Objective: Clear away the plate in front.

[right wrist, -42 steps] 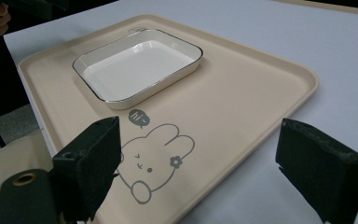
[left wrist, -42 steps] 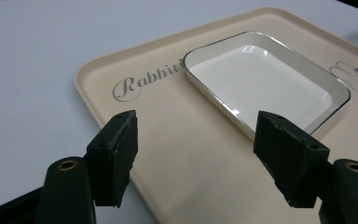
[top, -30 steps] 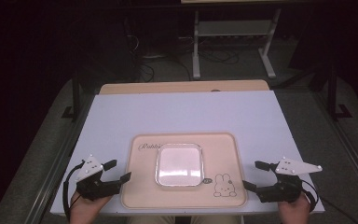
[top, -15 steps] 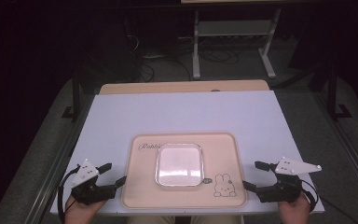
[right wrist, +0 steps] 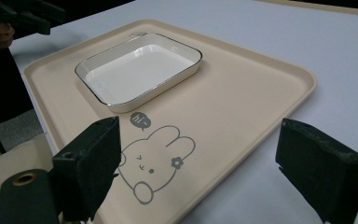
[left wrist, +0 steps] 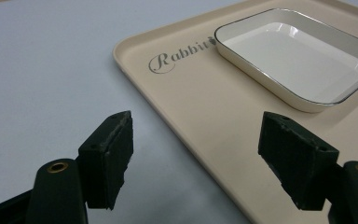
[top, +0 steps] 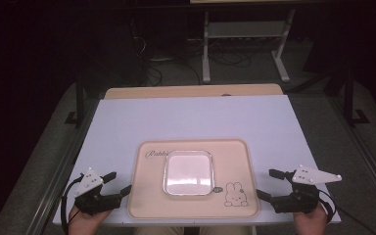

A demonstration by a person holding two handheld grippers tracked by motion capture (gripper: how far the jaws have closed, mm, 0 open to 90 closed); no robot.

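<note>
Left gripper (top: 115, 183) jaws apart, empty, just beside tray's left edge. Beige tray (top: 147, 203) at near-centre of white worktop (top: 191, 120); white square dish (top: 188, 172) sits on it. Right gripper (top: 268, 184) jaws apart, empty, at tray's right edge.

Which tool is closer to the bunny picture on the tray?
The right tool. It sits just off the tray's right edge, beside the bunny in the near right corner. The left tool is across the tray, by its left edge.
</note>
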